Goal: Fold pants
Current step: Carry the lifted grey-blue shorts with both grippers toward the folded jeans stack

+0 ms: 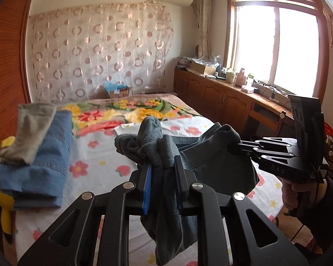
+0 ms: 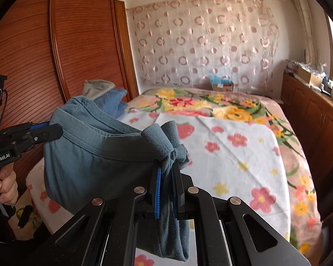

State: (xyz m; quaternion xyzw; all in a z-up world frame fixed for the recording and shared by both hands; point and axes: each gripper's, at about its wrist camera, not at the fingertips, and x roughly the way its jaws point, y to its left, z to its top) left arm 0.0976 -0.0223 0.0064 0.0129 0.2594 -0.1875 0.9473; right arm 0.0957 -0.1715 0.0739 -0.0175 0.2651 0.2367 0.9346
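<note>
At centre frame, above the flowered bed, the left gripper and right gripper each clamp bunched teal pants.

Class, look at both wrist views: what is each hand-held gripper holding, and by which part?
Both grip the same teal pants. The left hand-held gripper and the right hand-held gripper each pinch a bunched end of the waistband, which stretches between them above the bed.
</note>
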